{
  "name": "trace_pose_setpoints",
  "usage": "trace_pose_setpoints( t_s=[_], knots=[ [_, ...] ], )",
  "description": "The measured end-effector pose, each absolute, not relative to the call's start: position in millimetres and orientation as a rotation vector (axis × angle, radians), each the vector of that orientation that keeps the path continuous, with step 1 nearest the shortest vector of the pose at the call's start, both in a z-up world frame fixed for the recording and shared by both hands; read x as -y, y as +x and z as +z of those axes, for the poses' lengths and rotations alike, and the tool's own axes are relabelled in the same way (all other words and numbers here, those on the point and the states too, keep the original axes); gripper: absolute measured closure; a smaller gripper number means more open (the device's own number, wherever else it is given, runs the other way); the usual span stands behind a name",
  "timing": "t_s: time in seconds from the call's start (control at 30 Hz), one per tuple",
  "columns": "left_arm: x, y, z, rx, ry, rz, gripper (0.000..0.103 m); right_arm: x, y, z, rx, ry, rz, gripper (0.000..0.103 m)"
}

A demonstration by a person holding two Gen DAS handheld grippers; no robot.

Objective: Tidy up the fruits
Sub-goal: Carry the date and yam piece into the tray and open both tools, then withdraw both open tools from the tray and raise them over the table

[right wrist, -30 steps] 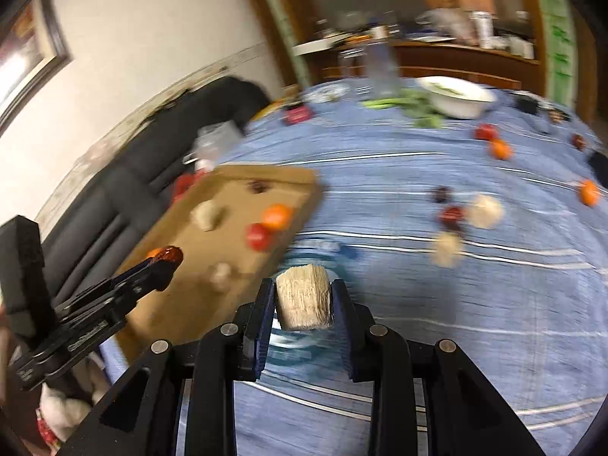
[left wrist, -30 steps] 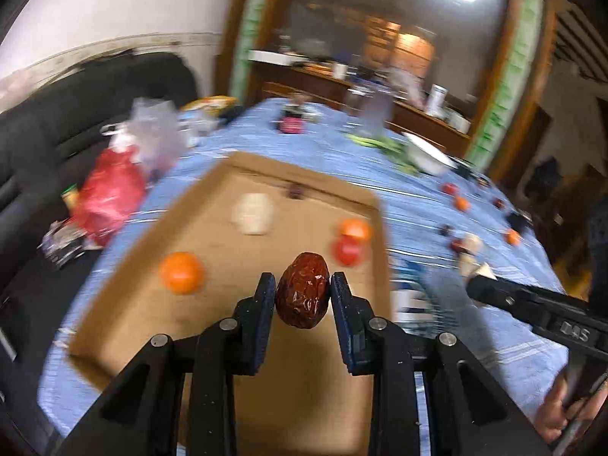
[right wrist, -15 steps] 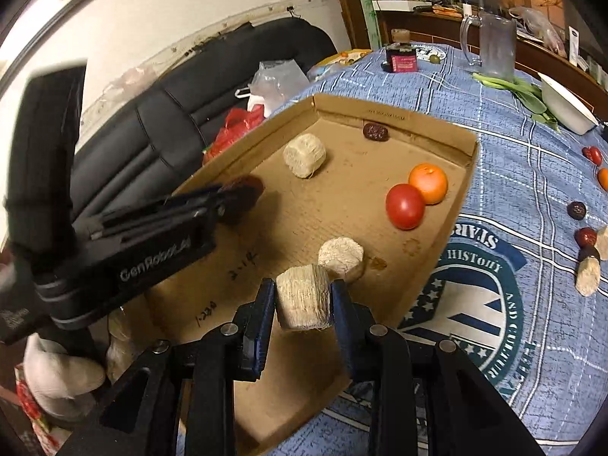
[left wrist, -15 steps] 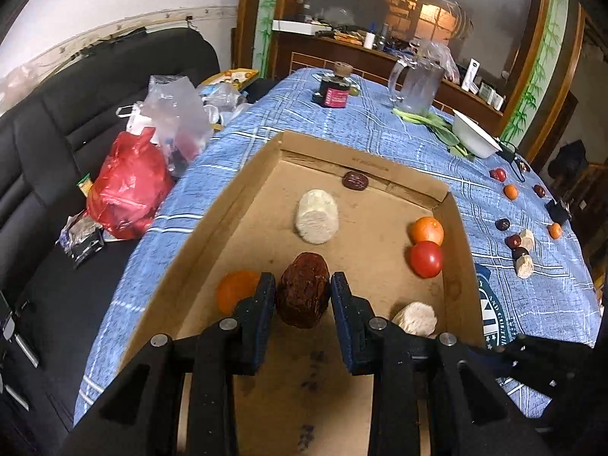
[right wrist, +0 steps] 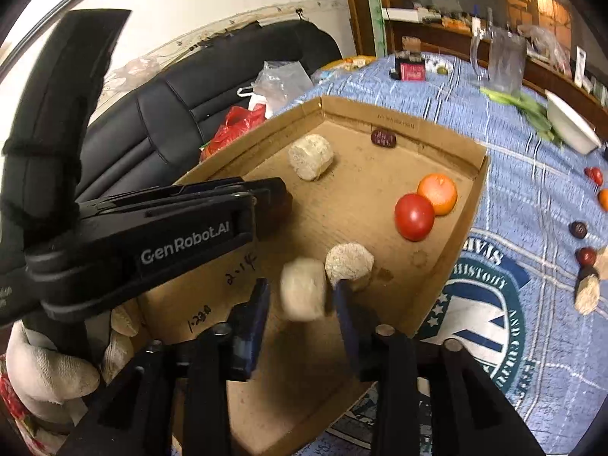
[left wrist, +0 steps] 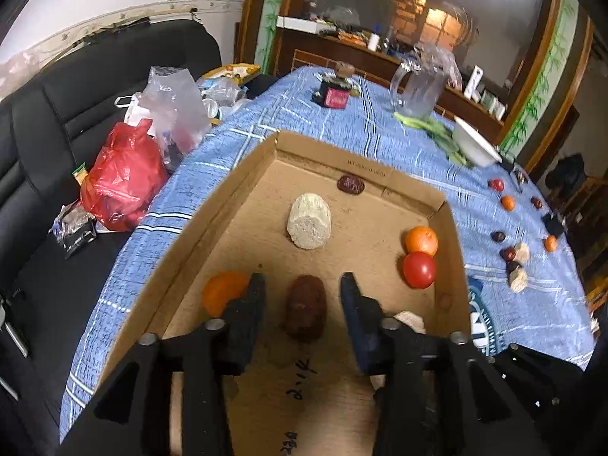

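Observation:
A shallow cardboard tray (left wrist: pixel 243 167) lies on the blue cloth. My left gripper (left wrist: pixel 302 304) is open over its near part, and a dark red date (left wrist: pixel 306 313) lies free between the fingers. My right gripper (right wrist: pixel 300 298) is open too, with a blurred beige chunk (right wrist: pixel 304 294) loose between its fingers beside another beige chunk (right wrist: pixel 351 264). The tray also holds a tomato (left wrist: pixel 419 269), an orange fruit (left wrist: pixel 421 240), another orange fruit (left wrist: pixel 224 290), a beige chunk (left wrist: pixel 309 220) and a second date (left wrist: pixel 350 184).
Loose dates, small orange fruits and beige chunks (left wrist: pixel 518 279) lie on the cloth to the right of the tray. A white bowl (left wrist: pixel 475 144), a glass pitcher (left wrist: pixel 420 89) and a small jar (left wrist: pixel 336 93) stand at the far end. Plastic bags (left wrist: pixel 121 178) sit on the black sofa to the left.
Both grippers have opened. The date has left the left gripper's hold and lies in the tray. The beige chunk is free of the right gripper's fingers and looks blurred.

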State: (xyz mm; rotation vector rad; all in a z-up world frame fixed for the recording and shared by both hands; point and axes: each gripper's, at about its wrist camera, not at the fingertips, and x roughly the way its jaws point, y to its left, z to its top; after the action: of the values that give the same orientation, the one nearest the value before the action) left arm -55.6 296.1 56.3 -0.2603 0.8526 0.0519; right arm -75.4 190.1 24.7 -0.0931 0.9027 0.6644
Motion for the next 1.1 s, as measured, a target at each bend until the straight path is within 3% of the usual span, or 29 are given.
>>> trace_pose_setpoints(
  t_s=[0.17,0.3,0.37,0.77,1.1],
  knots=[
    [-302.7,-77.8,74.4,-0.792,-0.331,0.068,0.046,-172.4,-89.0,40.3,-0.847,-0.089,0.649,0.056],
    [-304.6,-100.8,78.0,-0.749,-0.400,0.079,0.040,-138.9,-98.4,48.7,-0.825,-0.005,0.604,0.041],
    [-302.5,-107.3,76.3,-0.738,-0.429,0.080,0.038,-116.8,-102.0,49.7,-0.822,0.037,0.568,0.041],
    [-211.9,-124.5,60.8,-0.841,-0.259,0.012,0.038,-27.0,-133.5,56.0,-0.776,0.190,0.425,0.040],
    [-151.7,-173.9,139.5,-0.626,-0.211,-0.118,0.038,12.1,-160.8,76.7,-0.696,0.258,0.422,0.039]
  ],
)
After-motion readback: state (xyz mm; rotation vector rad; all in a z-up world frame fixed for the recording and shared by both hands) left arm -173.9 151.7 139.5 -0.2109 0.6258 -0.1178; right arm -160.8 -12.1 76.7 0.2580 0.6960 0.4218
